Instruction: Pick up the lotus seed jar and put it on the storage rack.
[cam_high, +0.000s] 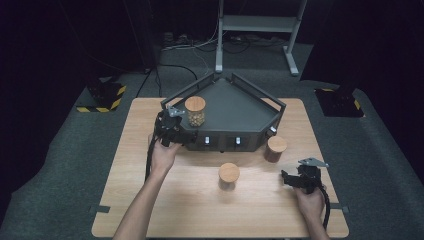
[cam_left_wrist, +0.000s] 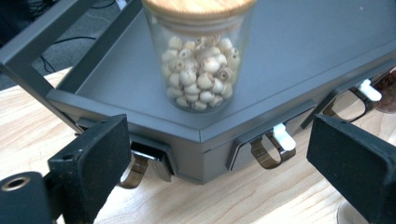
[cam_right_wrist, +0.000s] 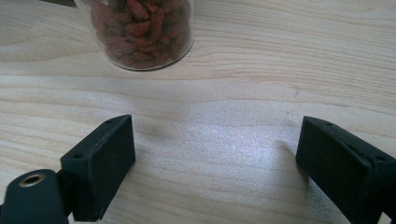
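**A:** Where does your left gripper (cam_high: 169, 131) sit?

**B:** You hold it at the front-left corner of the dark grey tray (cam_high: 235, 107), low against its wall. In the left gripper view its jaws stand wide apart, with nothing between them. The corner of the tray (cam_left_wrist: 299, 42) lies just past the jaws, and the jar of pale round seeds (cam_left_wrist: 200, 56) stands upright on the tray floor behind that corner, apart from both pads.

**A:** So that jar is inside the tray?

**B:** Yes. From the high view, the jar of pale round seeds (cam_high: 195, 111) stands near the tray's left wall, with its wooden lid on, just beyond your left gripper.

**A:** And your right gripper (cam_high: 296, 180)?

**B:** You hold it over the wooden table (cam_high: 150, 200) near the front-right, well apart from the tray. Its jaws are spread too and grasp nothing. In the right gripper view, a jar of red berries (cam_right_wrist: 140, 32) stands on the table ahead of the jaws, clear of them.

**A:** Anything else on the table?

**B:** Two wooden-lidded jars stand in front of the tray: one (cam_high: 229, 176) near the middle of the table, between your two hands, and another (cam_high: 275, 149) by the tray's front-right corner.
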